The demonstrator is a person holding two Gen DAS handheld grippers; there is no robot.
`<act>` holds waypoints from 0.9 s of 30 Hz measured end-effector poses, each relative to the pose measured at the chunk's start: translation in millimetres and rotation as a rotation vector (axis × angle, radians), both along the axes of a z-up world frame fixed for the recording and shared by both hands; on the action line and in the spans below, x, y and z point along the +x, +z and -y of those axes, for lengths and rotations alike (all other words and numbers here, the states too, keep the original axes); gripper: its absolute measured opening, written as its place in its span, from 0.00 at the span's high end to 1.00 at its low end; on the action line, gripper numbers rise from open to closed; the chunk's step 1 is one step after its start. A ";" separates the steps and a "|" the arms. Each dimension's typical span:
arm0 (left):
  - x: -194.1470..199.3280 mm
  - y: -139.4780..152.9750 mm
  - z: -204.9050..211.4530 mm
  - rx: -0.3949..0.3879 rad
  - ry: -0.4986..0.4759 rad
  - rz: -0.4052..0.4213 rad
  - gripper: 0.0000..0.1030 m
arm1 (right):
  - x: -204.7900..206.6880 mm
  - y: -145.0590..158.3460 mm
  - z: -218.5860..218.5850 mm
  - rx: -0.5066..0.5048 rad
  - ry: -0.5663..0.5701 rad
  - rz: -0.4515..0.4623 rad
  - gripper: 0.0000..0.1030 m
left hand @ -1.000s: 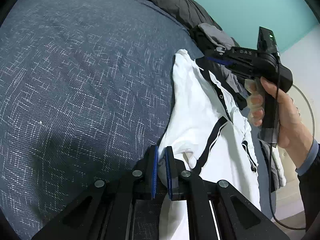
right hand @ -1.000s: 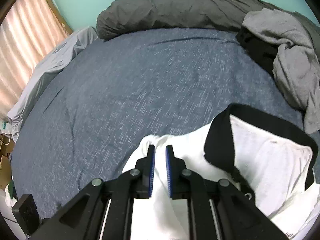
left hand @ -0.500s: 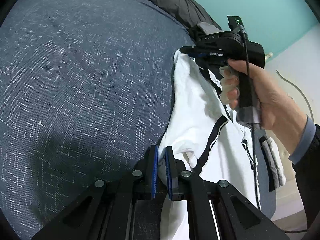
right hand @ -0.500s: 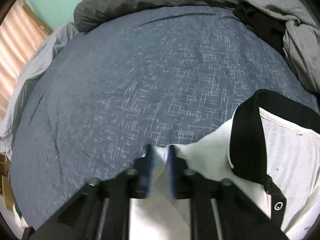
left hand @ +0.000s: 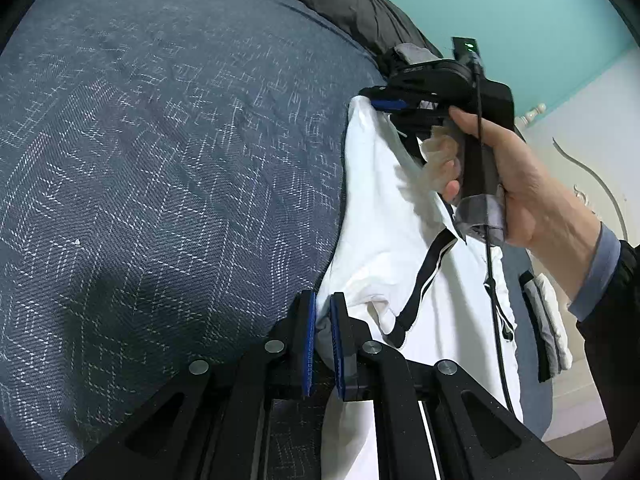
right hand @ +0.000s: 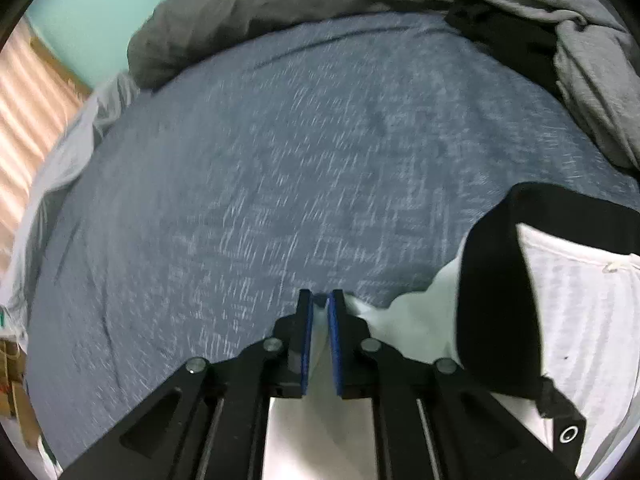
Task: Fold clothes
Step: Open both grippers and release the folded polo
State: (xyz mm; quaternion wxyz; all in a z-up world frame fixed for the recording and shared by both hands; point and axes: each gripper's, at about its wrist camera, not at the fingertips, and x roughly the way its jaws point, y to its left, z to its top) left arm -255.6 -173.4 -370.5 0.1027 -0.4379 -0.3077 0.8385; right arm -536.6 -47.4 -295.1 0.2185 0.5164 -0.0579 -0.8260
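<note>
A white polo shirt [left hand: 384, 216] with a black collar and black trim lies along the right side of a blue-grey bed cover [left hand: 160, 160]. My left gripper [left hand: 322, 312] is shut on the shirt's lower left edge. My right gripper [left hand: 380, 102], held in a hand, is shut on the shirt's shoulder edge next to the collar. In the right wrist view the right gripper [right hand: 319, 304] pinches white cloth, with the shirt [right hand: 580, 300] and its black collar [right hand: 496, 280] to the right.
A dark grey duvet [right hand: 280, 12] lies along the far edge of the bed. A pile of grey and black clothes [right hand: 560, 48] sits at the far right. A folded grey and white garment [left hand: 548, 332] lies by the bed's right edge. A curtain [right hand: 24, 120] hangs at the left.
My right gripper has moved left along the shoulder to the shirt's far left corner and closed on the cloth there. My left gripper has kept its grip and place.
</note>
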 end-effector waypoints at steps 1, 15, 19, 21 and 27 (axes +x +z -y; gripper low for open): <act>-0.5 0.7 -0.4 -0.001 0.000 0.000 0.92 | -0.2 2.6 -4.1 -0.006 -0.009 -0.003 0.88; 1.8 6.0 2.8 0.017 0.032 0.018 0.91 | 70.8 48.3 -68.9 -0.062 0.062 -0.072 0.88; 11.9 17.6 15.3 0.009 0.063 0.017 0.82 | 125.0 64.8 -119.8 -0.080 0.056 -0.055 0.88; 17.8 25.5 22.6 -0.002 0.073 0.014 0.77 | 155.9 72.9 -151.9 -0.067 0.051 -0.056 0.87; 51.5 45.9 29.7 -0.051 0.083 0.020 0.76 | 249.9 88.0 -244.2 -0.046 0.003 -0.044 0.64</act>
